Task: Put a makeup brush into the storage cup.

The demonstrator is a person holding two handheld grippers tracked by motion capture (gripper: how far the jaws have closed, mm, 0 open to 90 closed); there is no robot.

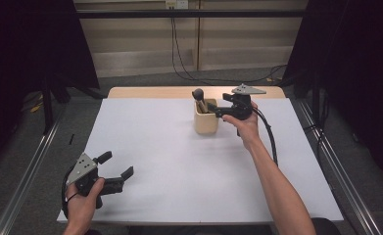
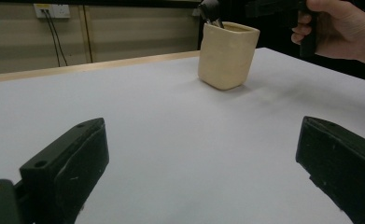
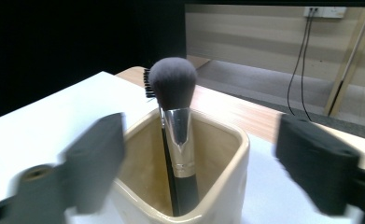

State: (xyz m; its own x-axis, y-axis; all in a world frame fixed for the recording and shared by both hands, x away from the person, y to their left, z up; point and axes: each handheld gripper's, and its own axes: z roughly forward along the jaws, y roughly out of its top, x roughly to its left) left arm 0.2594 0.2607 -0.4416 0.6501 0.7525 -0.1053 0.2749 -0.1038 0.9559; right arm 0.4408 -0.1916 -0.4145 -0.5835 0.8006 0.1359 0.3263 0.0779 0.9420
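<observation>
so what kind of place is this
Probably a lab recording bay: black curtains flank a white-topped table, metal floor rails run beside it, and cables hang from a wall socket. A cream square ceramic cup holds a black makeup brush.

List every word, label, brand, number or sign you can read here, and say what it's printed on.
None can be read: no lettering shows anywhere.
Cream cup: plain, no print.
Make-up brush standing in the cup: silver ferrule and black handle show no brand.
Right claw and left claw: black jaws unmarked.
Wall socket: too small to tell any marking.
</observation>
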